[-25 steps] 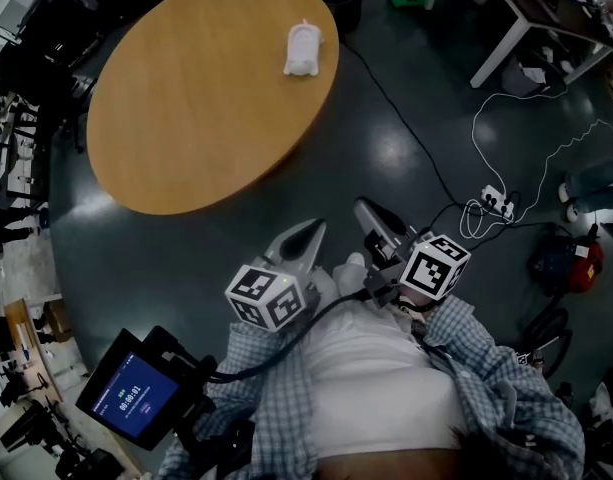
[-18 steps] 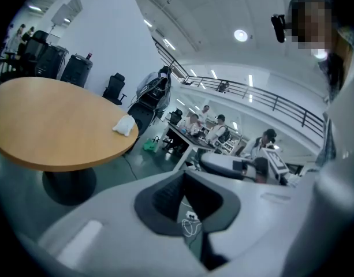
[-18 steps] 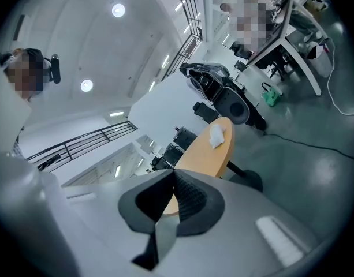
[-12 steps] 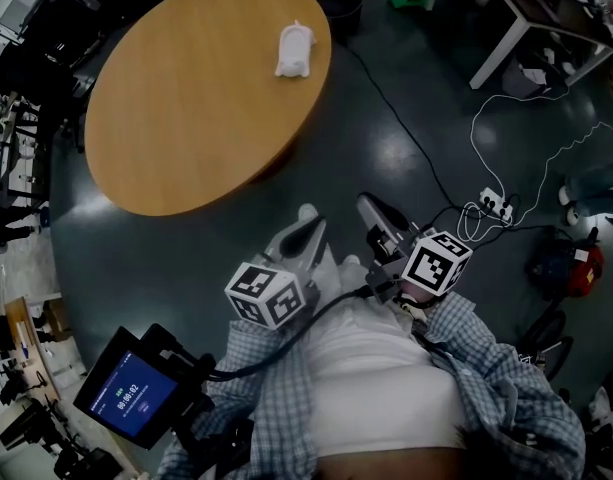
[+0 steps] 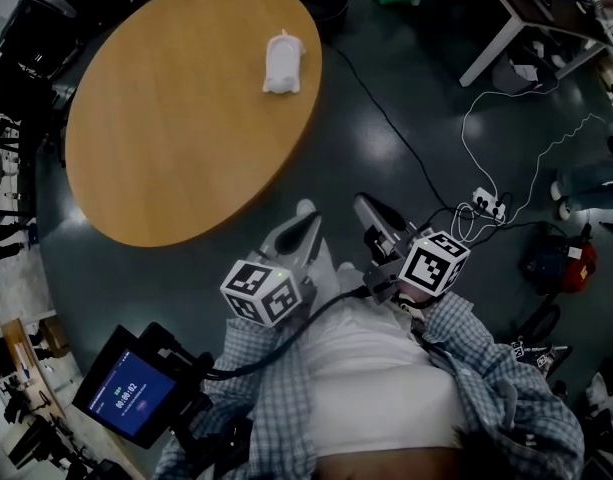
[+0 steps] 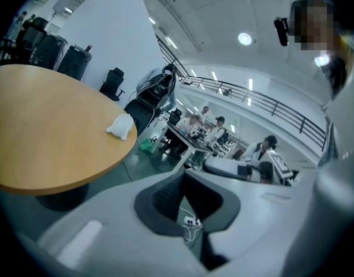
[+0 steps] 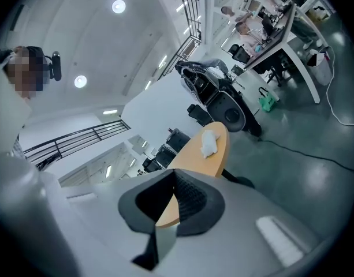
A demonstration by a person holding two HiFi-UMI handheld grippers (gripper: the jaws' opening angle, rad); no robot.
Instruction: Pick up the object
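On the round wooden table [image 5: 166, 138], far left of the scene:
- white soft toy [image 5: 283, 64], one item, lying by the table's far right edge. It is the only thing on the tabletop and well apart from both grippers. It also shows in the left gripper view [image 6: 120, 126] and the right gripper view [image 7: 209, 142], in each case beyond the jaws and not between them.

Near centre, held close to the person's body:
- left gripper [image 5: 308, 224], pointing toward the table's near edge over the dark floor [image 5: 386, 148]. Its own view [image 6: 191, 209] shows the jaws drawn together with nothing held, only floor visible through the pad recess. Its marker cube [image 5: 261, 293] sits at the rear.
- right gripper [image 5: 364, 208], just beside the left one and pointing the same way. Its own view [image 7: 165, 206] shows the jaws closed and empty, with a strip of tabletop visible through the recess. Its marker cube [image 5: 434, 265] sits at the rear.
- checked shirt sleeves [image 5: 506, 388] over a white top.

On the floor, right:
- white power strip [image 5: 489, 203] with a looping white cable.
- red item [image 5: 574, 264], too dim to identify.

Far right:
- white-legged desk [image 5: 506, 28].

Near left:
- lit blue screen [image 5: 126, 398] on a dark mount.
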